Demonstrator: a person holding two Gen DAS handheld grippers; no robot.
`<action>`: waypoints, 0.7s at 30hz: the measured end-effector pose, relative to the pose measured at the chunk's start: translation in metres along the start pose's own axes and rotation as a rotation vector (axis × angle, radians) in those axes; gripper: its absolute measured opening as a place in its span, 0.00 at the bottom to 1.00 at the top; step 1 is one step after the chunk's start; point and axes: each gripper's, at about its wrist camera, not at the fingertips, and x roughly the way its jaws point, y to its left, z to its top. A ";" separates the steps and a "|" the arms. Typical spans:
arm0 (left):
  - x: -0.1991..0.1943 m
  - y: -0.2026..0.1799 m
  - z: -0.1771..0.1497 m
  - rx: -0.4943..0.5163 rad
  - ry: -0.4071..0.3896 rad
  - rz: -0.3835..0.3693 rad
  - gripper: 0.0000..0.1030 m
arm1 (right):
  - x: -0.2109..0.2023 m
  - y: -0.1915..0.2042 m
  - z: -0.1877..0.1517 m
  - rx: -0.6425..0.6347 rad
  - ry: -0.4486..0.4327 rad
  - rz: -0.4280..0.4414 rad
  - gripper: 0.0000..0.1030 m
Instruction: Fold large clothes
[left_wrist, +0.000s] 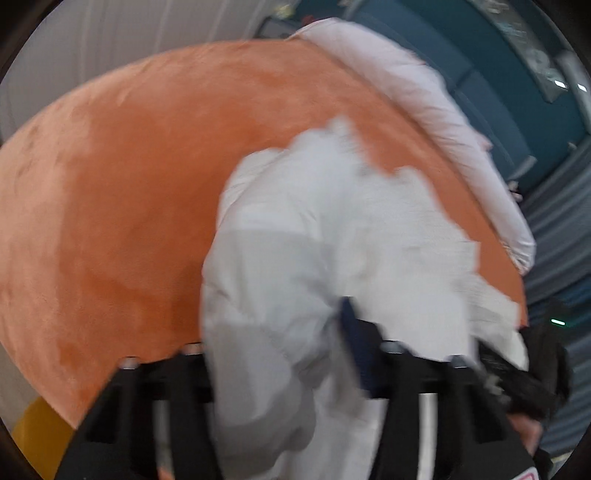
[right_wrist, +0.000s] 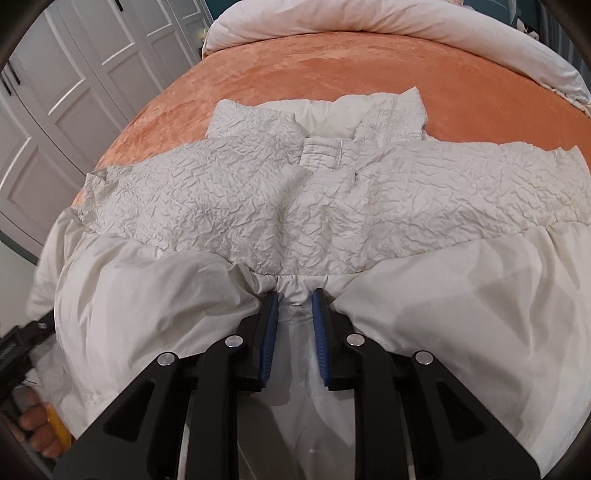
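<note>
A large white padded jacket (right_wrist: 295, 199) lies spread on an orange bed cover (right_wrist: 332, 70), collar away from me, crinkled upper part and smooth lower part. My right gripper (right_wrist: 295, 299) is shut on a bunched fold of the jacket's lower edge between its blue pads (right_wrist: 269, 325). In the blurred left wrist view the jacket (left_wrist: 332, 240) drapes over my left gripper (left_wrist: 343, 325). One blue pad (left_wrist: 351, 332) shows against the cloth; the other finger is hidden by fabric. The left gripper also shows at the left edge of the right wrist view (right_wrist: 22, 343).
A rolled pale duvet (right_wrist: 369, 18) lies along the far edge of the bed; it also shows in the left wrist view (left_wrist: 424, 103). White wardrobe doors (right_wrist: 74, 92) stand to the left. A dark teal wall (left_wrist: 498, 74) is behind the bed.
</note>
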 end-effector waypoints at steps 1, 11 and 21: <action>-0.009 -0.009 0.002 0.019 -0.012 -0.018 0.21 | 0.001 -0.001 0.001 0.003 0.004 0.006 0.17; -0.080 -0.177 -0.017 0.322 -0.102 -0.184 0.12 | 0.002 -0.013 0.010 0.027 0.046 0.045 0.18; -0.084 -0.209 -0.026 0.373 -0.115 -0.115 0.11 | -0.108 -0.087 -0.071 0.154 -0.032 0.340 0.17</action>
